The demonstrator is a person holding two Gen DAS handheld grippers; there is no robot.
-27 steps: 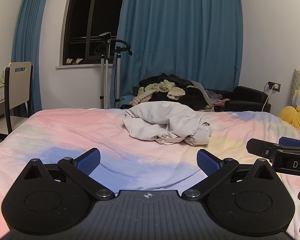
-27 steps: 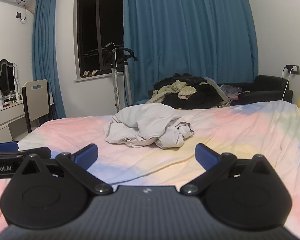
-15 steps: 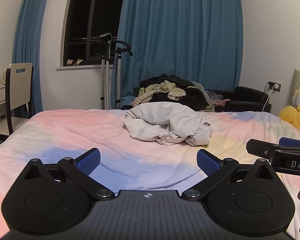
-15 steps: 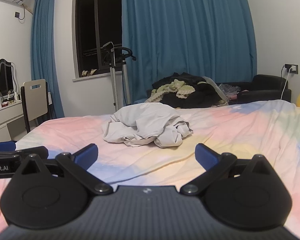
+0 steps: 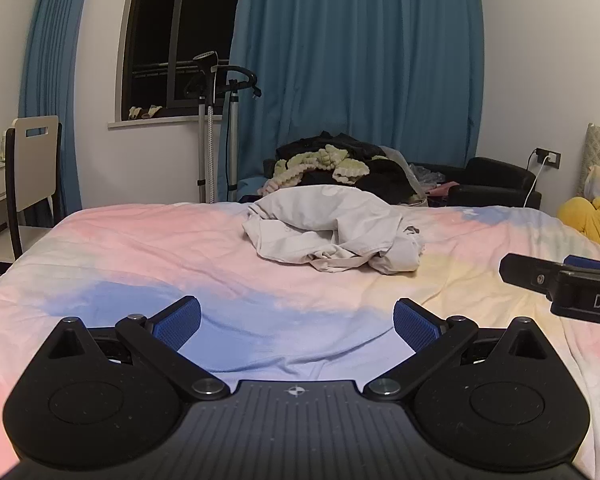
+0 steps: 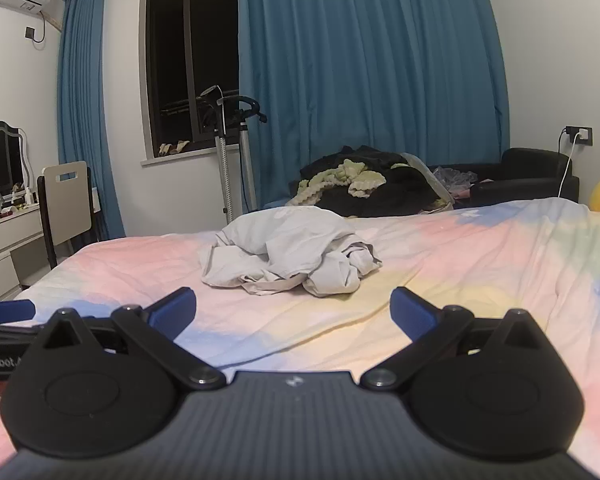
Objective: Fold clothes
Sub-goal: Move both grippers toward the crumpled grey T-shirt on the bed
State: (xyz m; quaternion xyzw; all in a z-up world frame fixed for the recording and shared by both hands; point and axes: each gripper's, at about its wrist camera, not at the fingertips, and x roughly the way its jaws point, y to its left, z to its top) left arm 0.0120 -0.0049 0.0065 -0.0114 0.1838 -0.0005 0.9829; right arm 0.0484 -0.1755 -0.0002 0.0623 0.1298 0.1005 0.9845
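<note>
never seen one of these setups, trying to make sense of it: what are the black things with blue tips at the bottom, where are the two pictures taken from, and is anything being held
There is no robot here. A person holds a two-finger tool in each hand, and each tool carries a camera looking forward along its fingers.

One picture is from the left hand-held gripper, the other from the right hand-held gripper. The black shapes are the gripper bodies; the blue tips are the finger pads.

Both grippers stand wide open and hold nothing. Each also shows at the edge of the other's picture.

Ahead is a bed with a pastel pink, blue and yellow cover. A crumpled light grey garment lies on it, untouched, waiting to be folded. A dark pile of clothes sits behind the bed.
</note>
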